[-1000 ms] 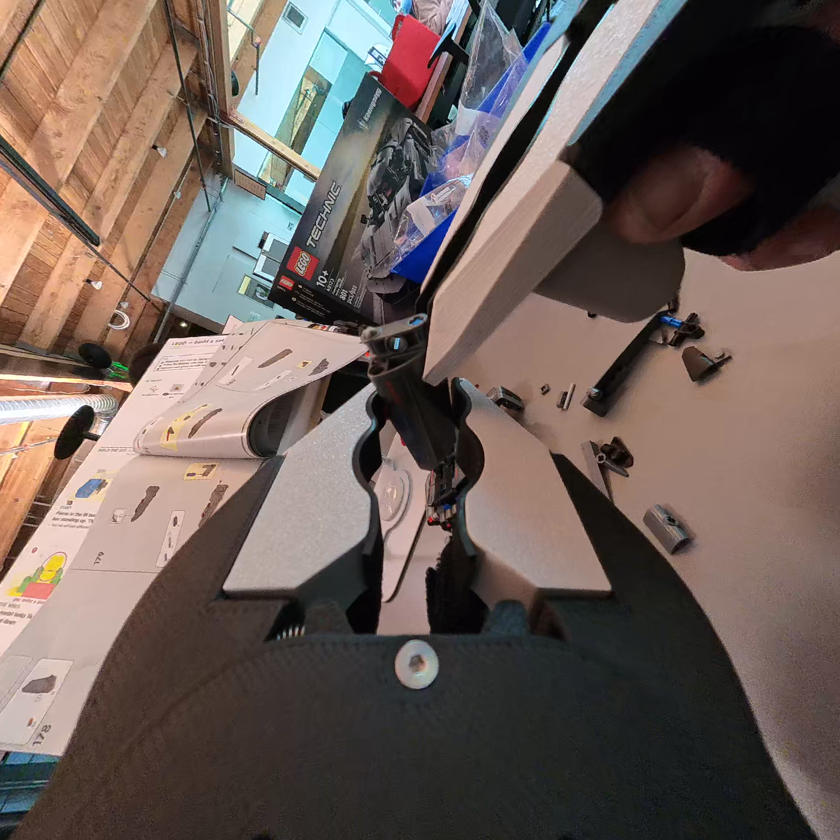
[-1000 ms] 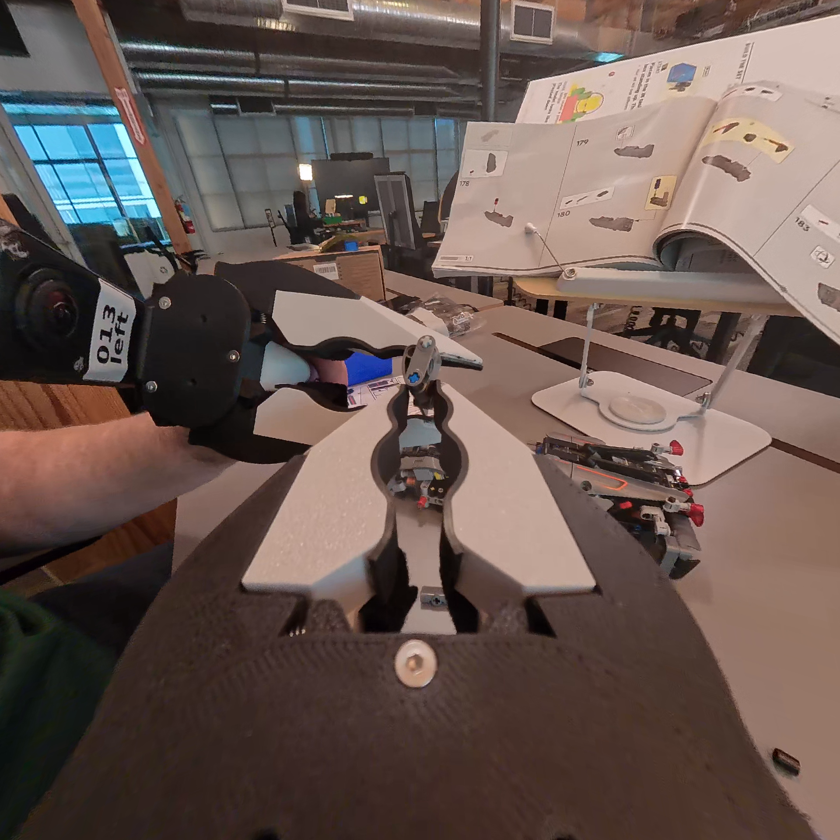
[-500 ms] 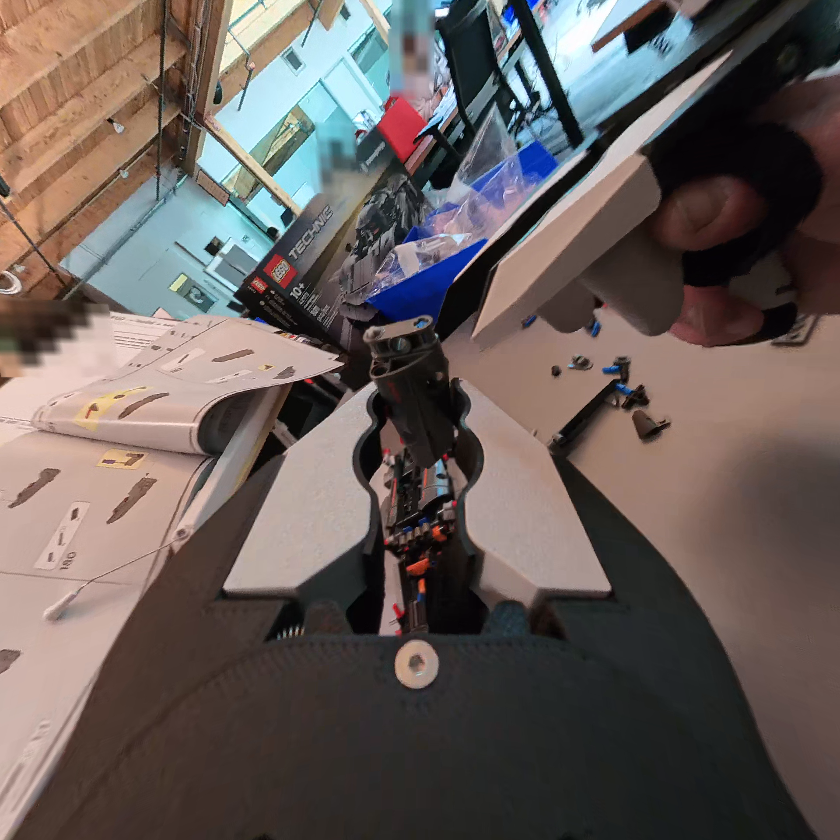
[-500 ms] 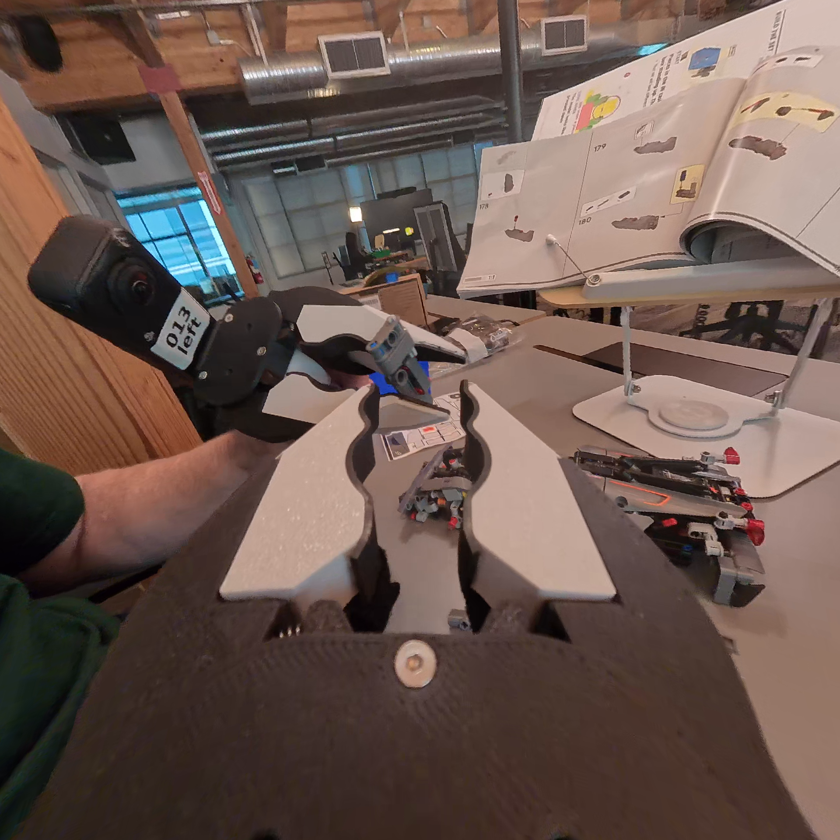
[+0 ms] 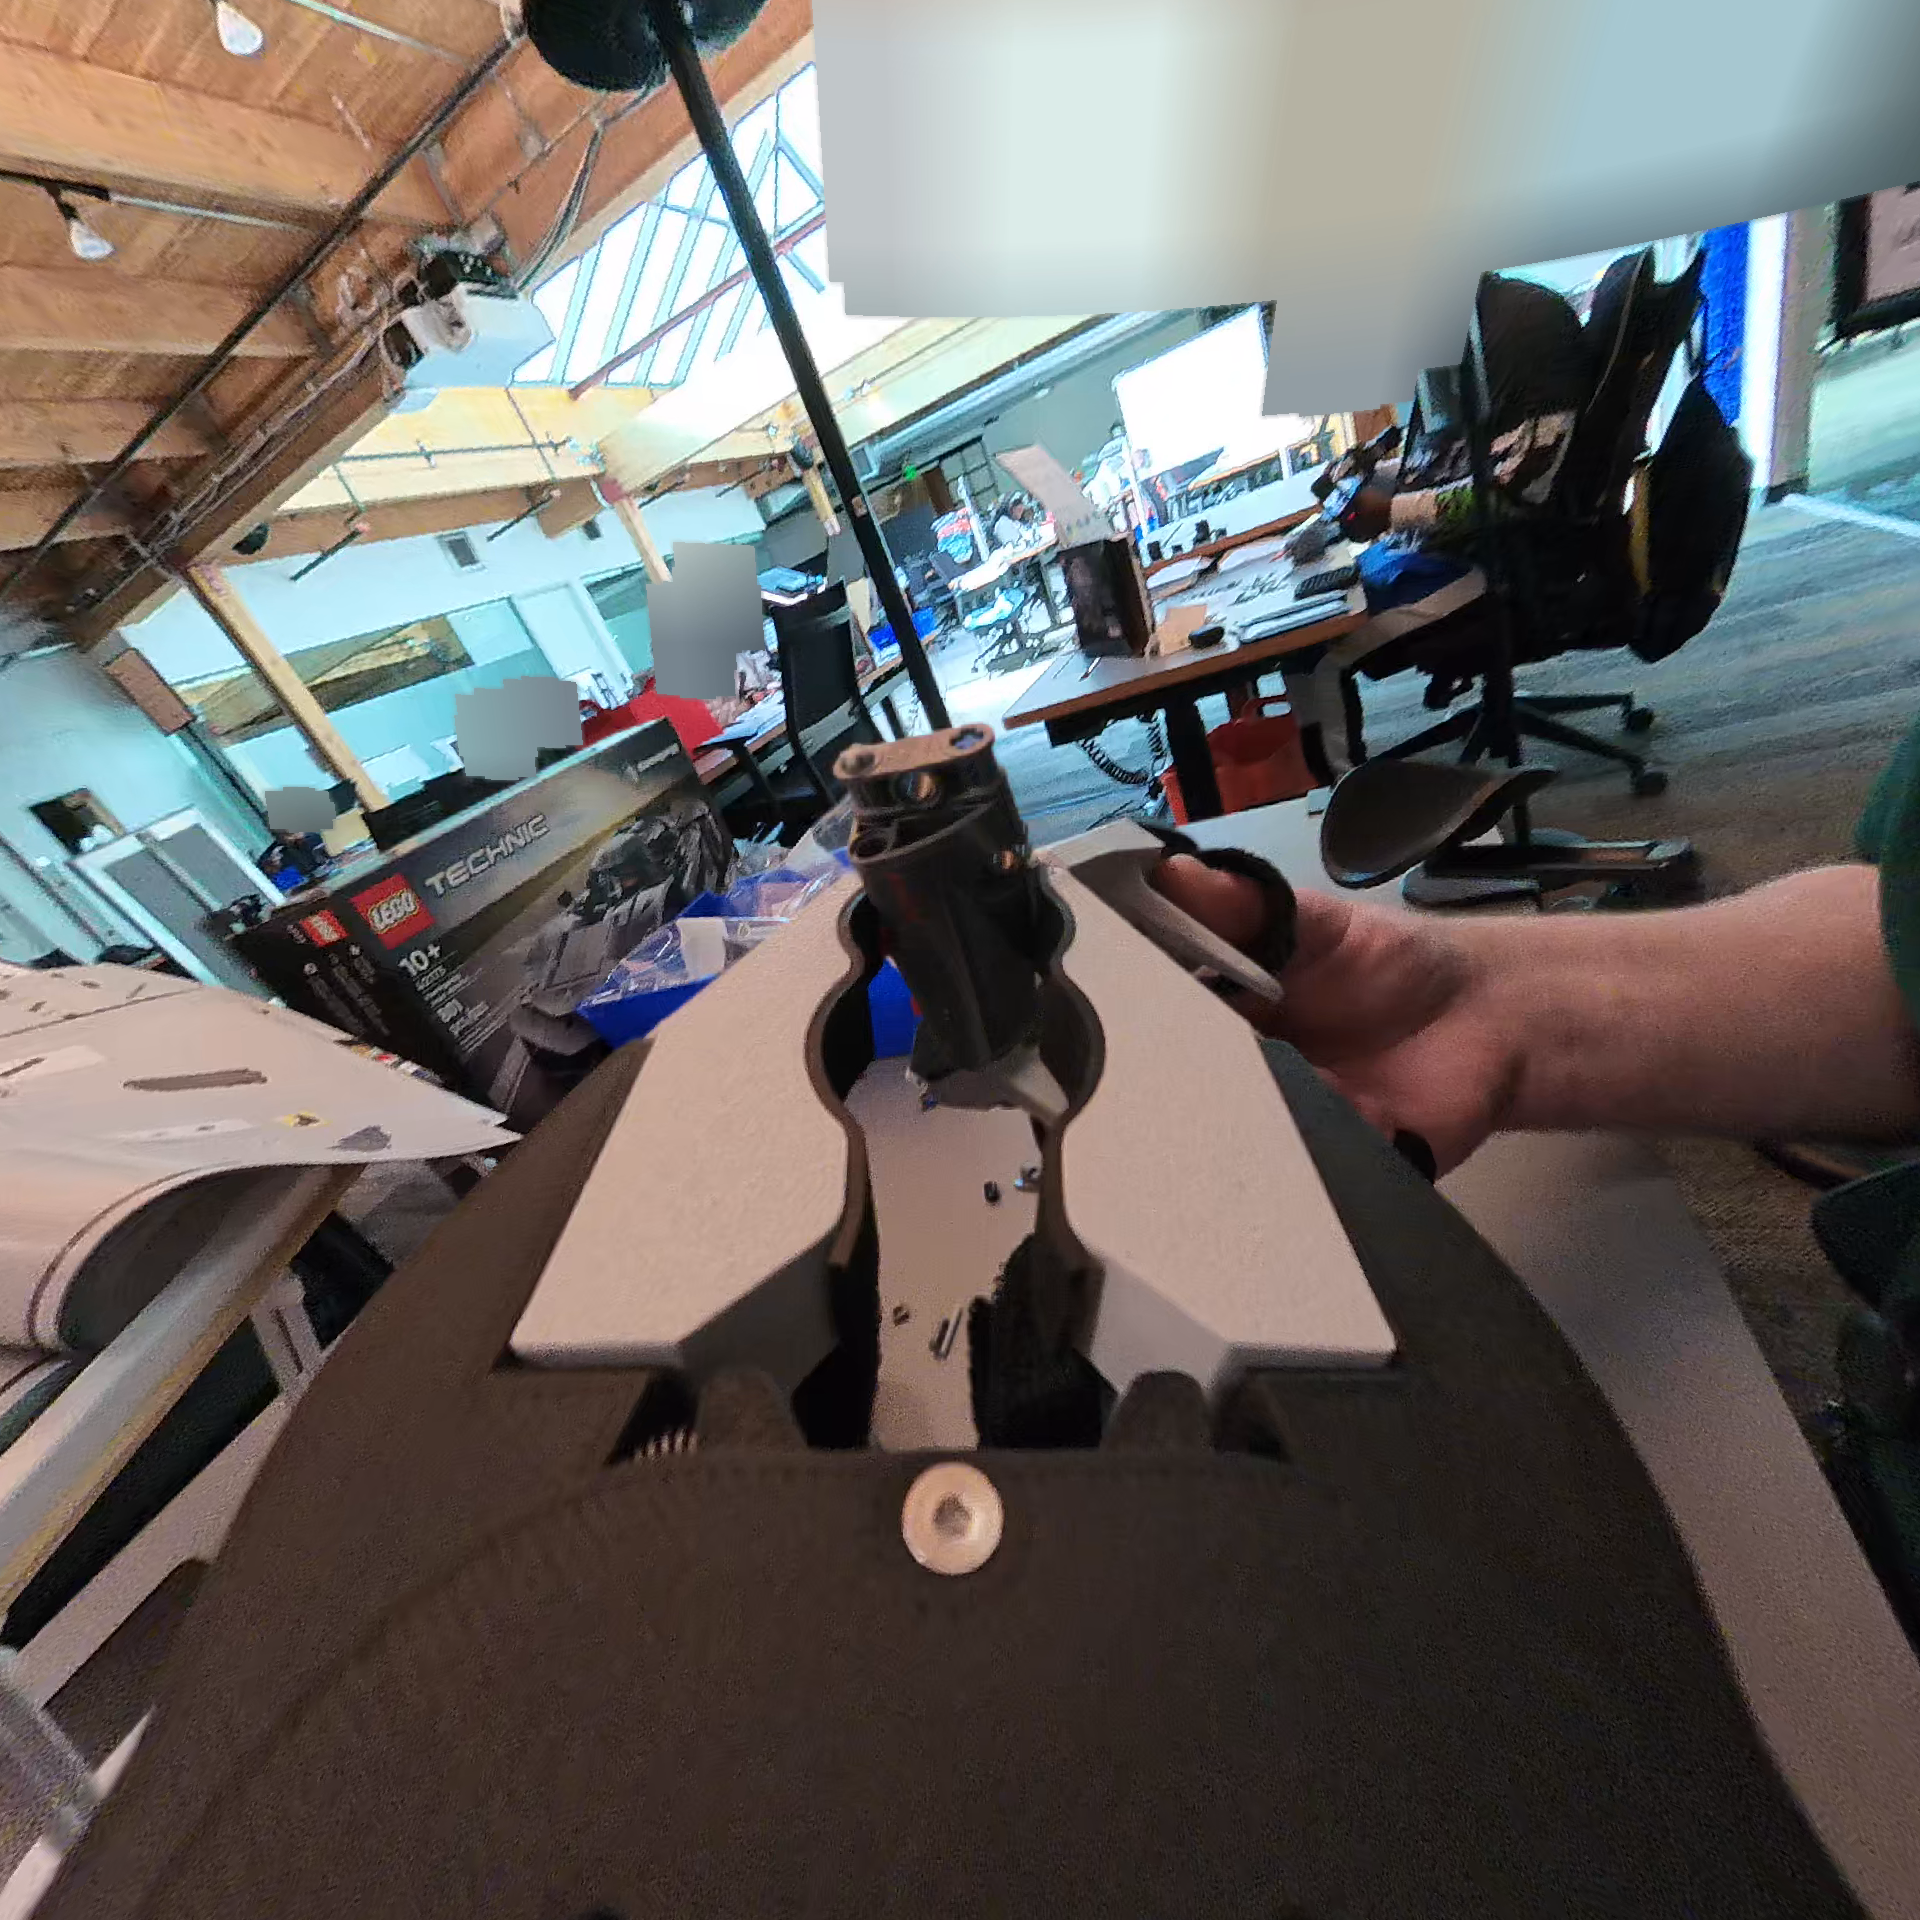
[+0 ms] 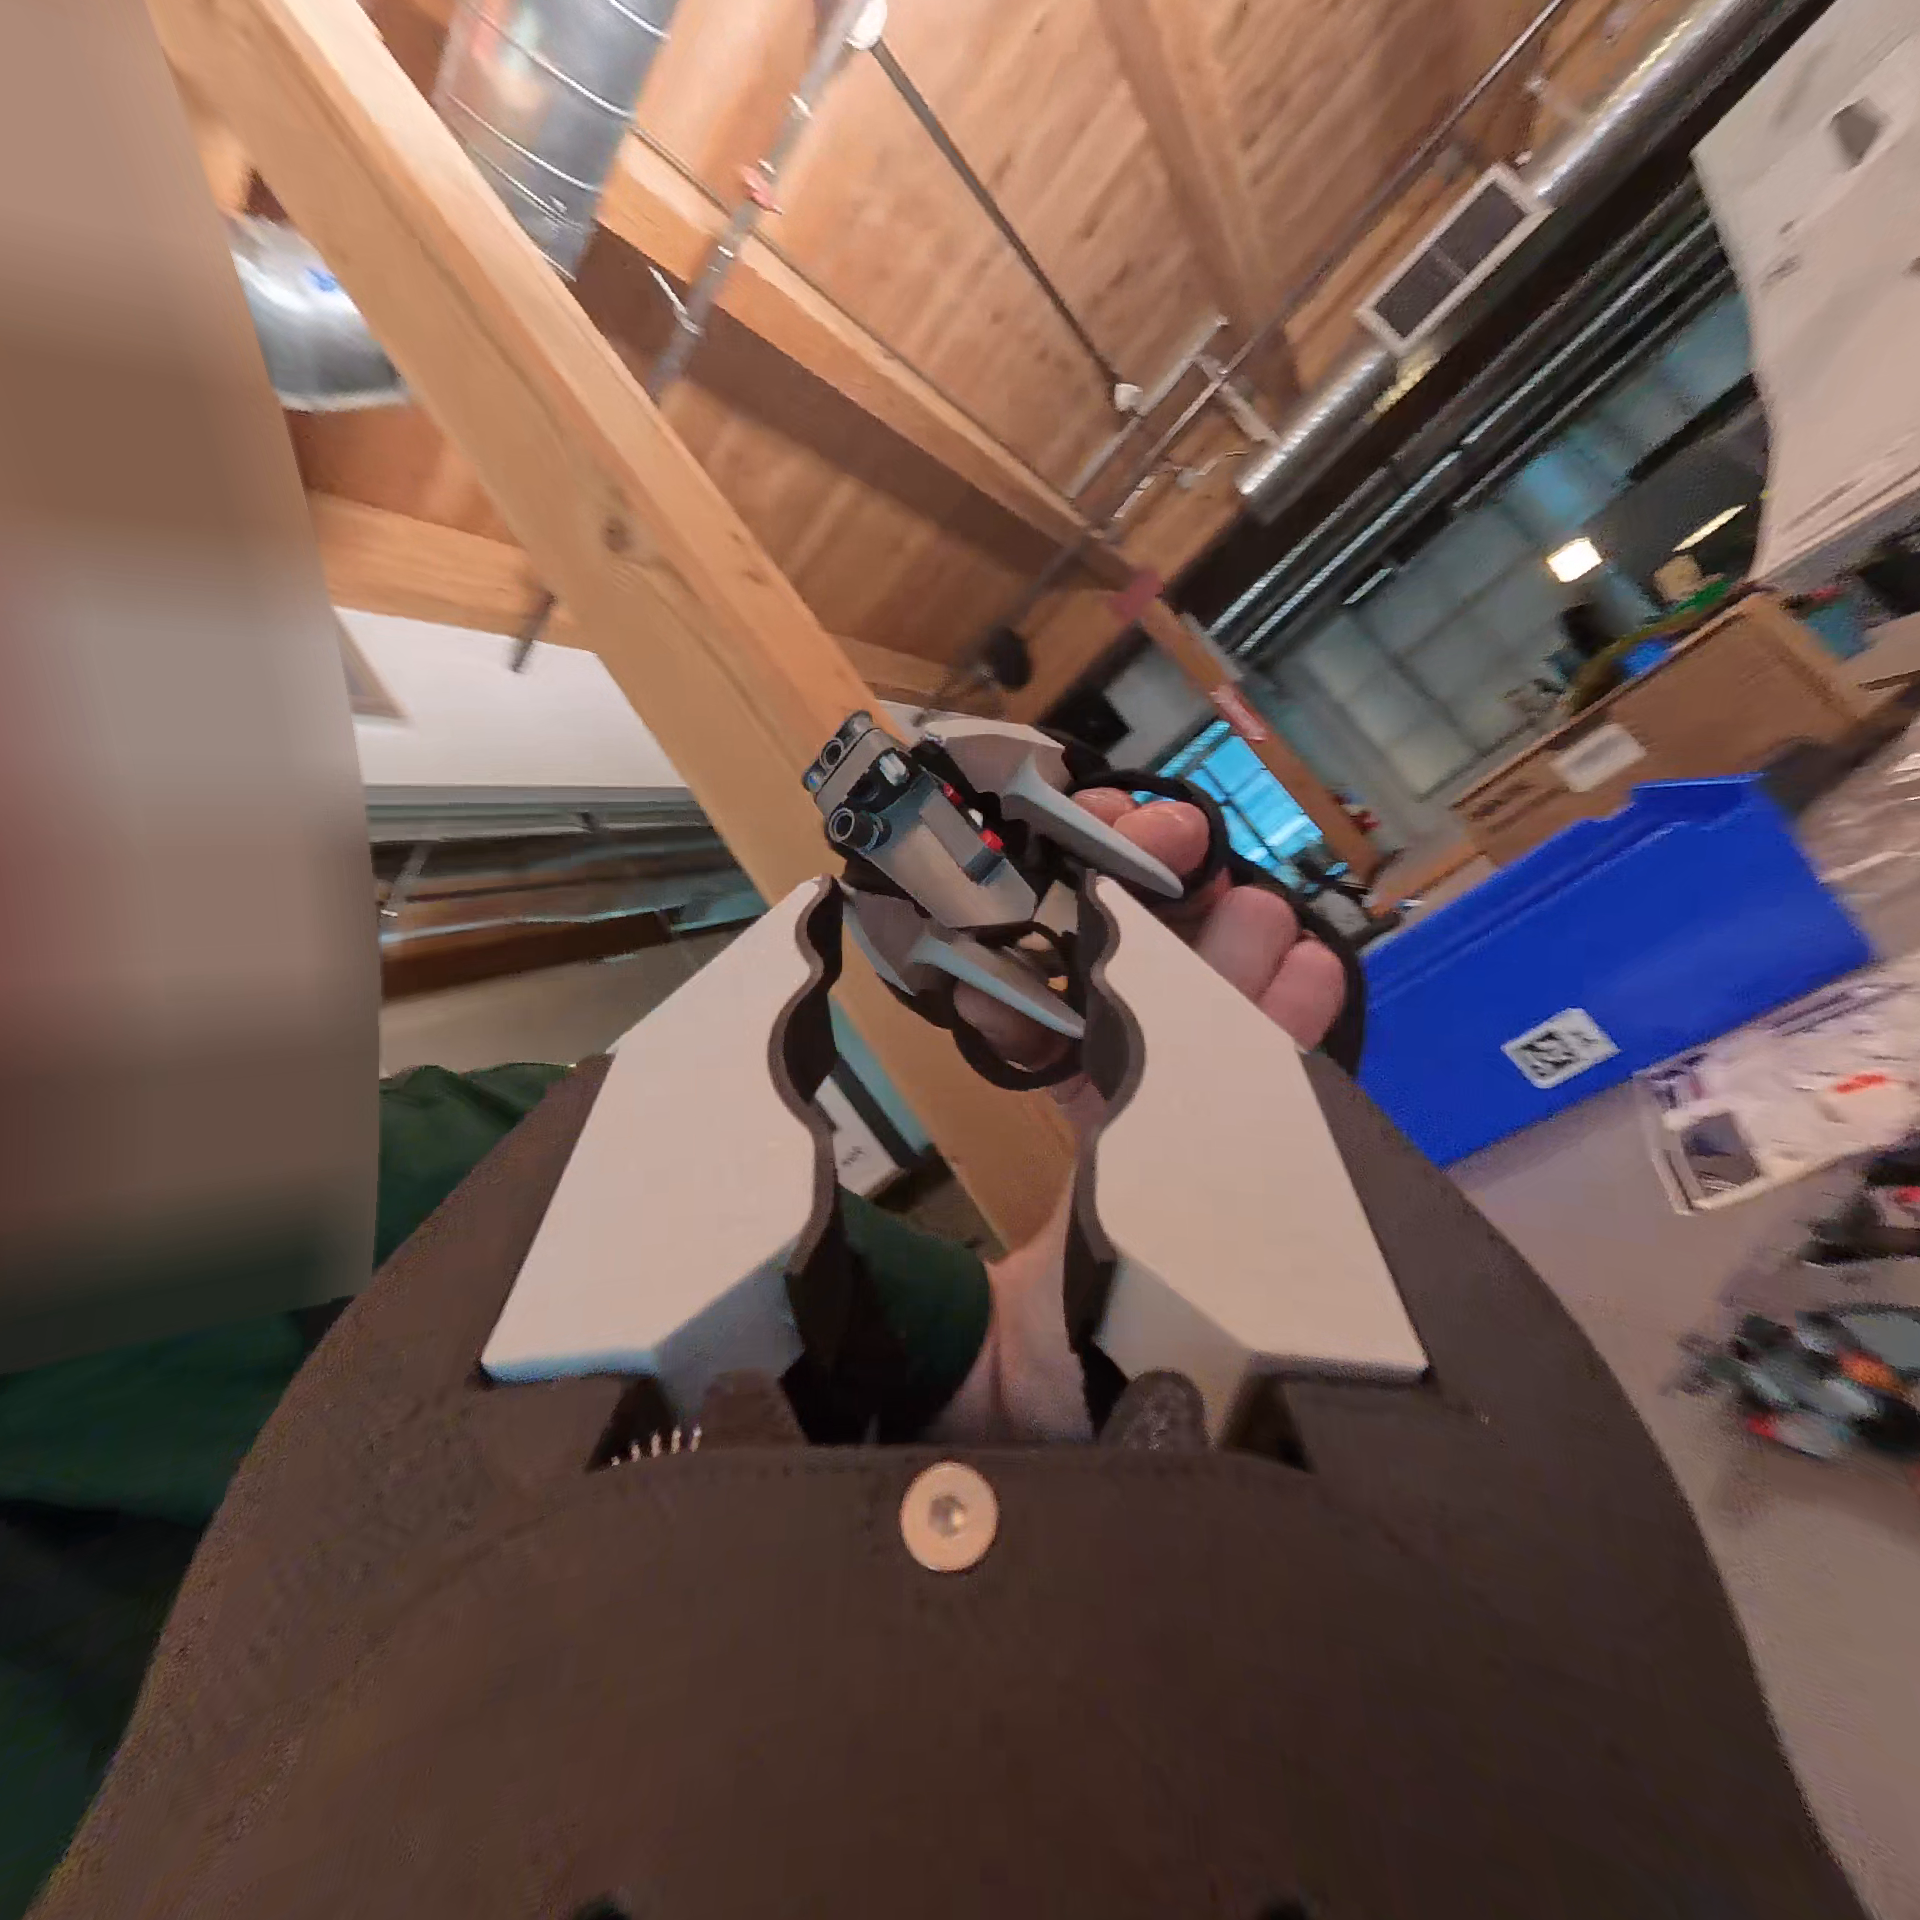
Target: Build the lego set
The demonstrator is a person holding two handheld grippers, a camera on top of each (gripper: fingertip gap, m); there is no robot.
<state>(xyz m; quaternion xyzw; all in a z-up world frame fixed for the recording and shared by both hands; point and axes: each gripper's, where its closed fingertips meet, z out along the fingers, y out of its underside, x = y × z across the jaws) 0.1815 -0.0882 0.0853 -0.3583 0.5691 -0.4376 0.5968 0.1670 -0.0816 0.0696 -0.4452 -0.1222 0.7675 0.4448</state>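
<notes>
the left tool is closed on a small dark grey lego sub-assembly, raised in the air above the worktop. the piece stands up out of the tool toward 12 o'clock. the right tool stands open and holds nothing; in its view the sub-assembly is just past its tips, at 12 o'clock, not touching as far as i can tell.

i judge the build to be partly done. a larger built section lies on the worktop at 3 o'clock in the right view, blurred, and some tiny loose parts show between the left fingers. the set box and the open instruction book are at 9 o'clock. it seems the sub-assembly must yet be joined to the larger section, and more steps probably remain.
</notes>
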